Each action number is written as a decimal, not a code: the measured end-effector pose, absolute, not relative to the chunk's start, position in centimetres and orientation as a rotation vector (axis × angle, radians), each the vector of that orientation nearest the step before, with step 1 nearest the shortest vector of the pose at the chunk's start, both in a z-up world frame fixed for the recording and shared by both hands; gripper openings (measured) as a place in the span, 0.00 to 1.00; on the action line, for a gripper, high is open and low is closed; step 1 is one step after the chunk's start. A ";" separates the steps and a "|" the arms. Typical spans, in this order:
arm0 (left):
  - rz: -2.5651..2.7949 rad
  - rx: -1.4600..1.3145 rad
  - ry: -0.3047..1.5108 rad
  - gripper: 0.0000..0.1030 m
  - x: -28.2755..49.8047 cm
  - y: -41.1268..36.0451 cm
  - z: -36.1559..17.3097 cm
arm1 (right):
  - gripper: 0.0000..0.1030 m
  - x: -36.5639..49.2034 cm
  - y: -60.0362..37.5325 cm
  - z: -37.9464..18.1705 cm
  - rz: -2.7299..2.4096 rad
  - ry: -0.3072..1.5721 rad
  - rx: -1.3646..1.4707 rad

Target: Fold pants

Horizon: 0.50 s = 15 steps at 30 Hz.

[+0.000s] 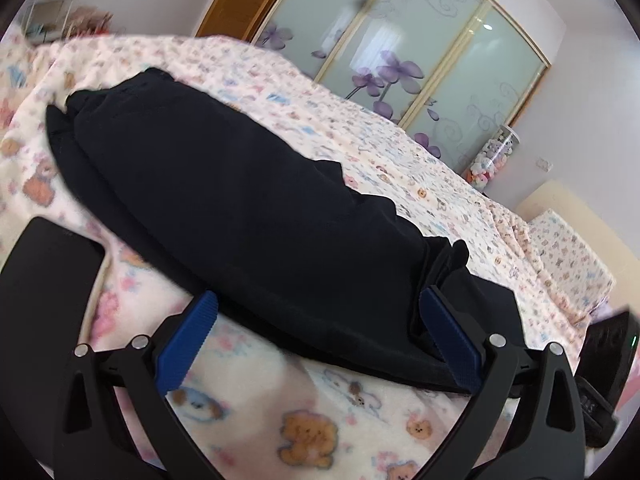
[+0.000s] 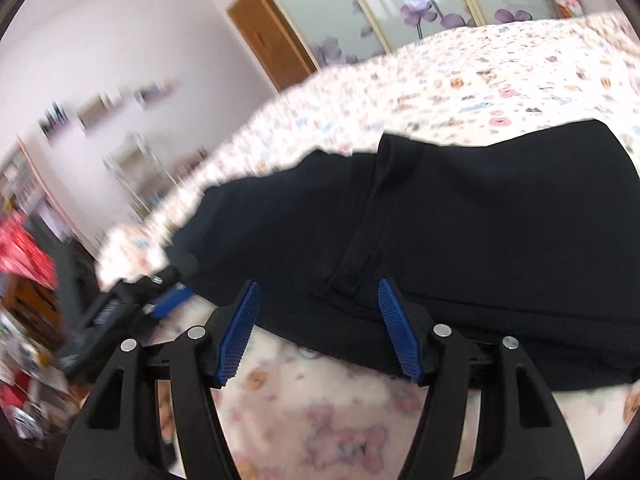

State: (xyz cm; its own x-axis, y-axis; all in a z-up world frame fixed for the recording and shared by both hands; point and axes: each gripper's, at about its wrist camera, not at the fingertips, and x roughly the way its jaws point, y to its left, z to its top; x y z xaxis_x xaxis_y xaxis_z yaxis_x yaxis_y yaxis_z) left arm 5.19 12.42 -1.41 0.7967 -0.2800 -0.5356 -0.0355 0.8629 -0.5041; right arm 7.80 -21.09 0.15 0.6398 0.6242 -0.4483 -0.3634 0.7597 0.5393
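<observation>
Left wrist view: left tongs (image 1: 318,344) spread wide, pressing on nothing, blue pads (image 1: 186,344) set to either side of the near edge of the black pants (image 1: 224,184). Pants lying folded lengthwise on the bed (image 1: 400,148), running away from the tongs toward the upper left, one bunched end just beside the right-hand pad. A flat black slab (image 1: 48,280) resting left of the tongs, just beside the pants; what it is, cannot tell. Mirrored wardrobe doors with purple flowers (image 1: 400,68) well beyond the bed. Right wrist view: right tongs (image 2: 318,330) also parted, empty, though less widely than the left pair, with a stitched seam (image 2: 360,240) of the pants straight ahead between the pads and the cloth's near hem just past the tips. Left tongs (image 2: 120,308) glimpsed to the left of this pair, at the pants' far-left end, much blurred. Handling, as a judgement: soft, limp, light cloth, several layers thick, likely to sag and slide apart unless all layers get pinched together; no fragility. Best hold probably at the two near corners or the hem edge, one pair of tongs per end, biting deep enough to catch every layer before lifting across.
</observation>
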 end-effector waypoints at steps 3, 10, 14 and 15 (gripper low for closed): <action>-0.105 -0.627 0.724 0.98 5.7 14.8 -1.6 | 0.70 7.1 -22.9 -0.6 0.604 0.603 0.522; -0.107 -0.775 0.908 0.98 6.2 16.6 -1.8 | 0.70 7.9 -25.6 -2.9 0.629 0.592 0.717; -0.132 -0.833 1.006 0.98 7.8 16.7 -2.5 | 0.70 8.2 -26.0 -3.4 0.646 0.581 0.756; -0.125 -0.839 1.029 0.98 8.6 16.8 -2.6 | 0.70 8.1 -26.0 -3.4 0.649 0.578 0.759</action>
State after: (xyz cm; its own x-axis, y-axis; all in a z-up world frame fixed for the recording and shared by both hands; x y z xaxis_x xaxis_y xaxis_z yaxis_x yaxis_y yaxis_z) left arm 8.57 16.80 -2.63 0.5374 -0.4627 -0.7051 -0.2804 0.6905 -0.6668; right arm 8.13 -26.02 -3.40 0.6625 0.7104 -0.2377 -0.3186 0.5544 0.7689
